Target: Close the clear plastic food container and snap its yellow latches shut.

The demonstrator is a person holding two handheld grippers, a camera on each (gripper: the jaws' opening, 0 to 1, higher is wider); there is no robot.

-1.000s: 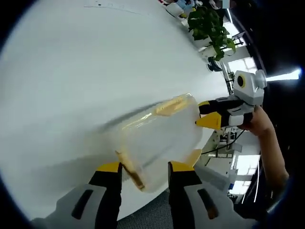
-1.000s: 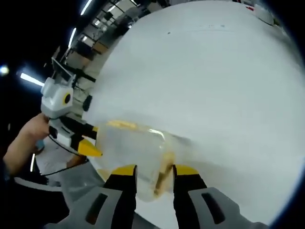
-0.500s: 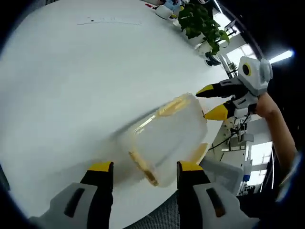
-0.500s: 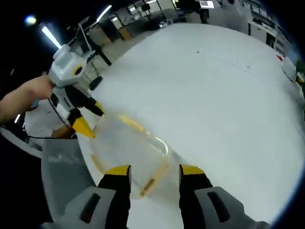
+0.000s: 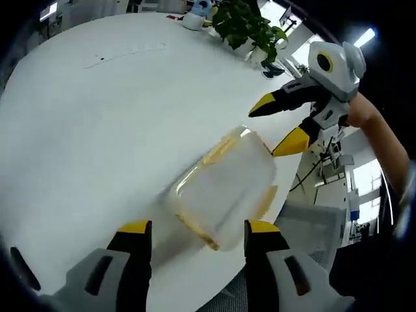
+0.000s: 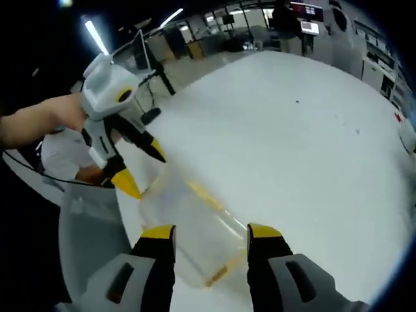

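**Clear container between two spread tools**

Left tool (image 5: 197, 229), jaws apart, holds nothing; just beyond its tips the clear plastic food container (image 5: 224, 188) with yellow latches (image 5: 196, 229) lies near the white tabletop (image 5: 97, 123) edge. Right tool (image 6: 210, 233), jaws likewise apart, stands clear. Farther off: a potted plant (image 5: 247, 26).

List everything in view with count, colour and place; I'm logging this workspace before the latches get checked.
Food container: one, clear with yellow latches, near the table edge.
Table: one, white.
Potted plant: one, green, far side of the table.
Small blue-and-white object: one, beside the plant; too small to identify.
Left gripper: yellow-tipped, open, above the container.
Right gripper: yellow-tipped, open, above the container.
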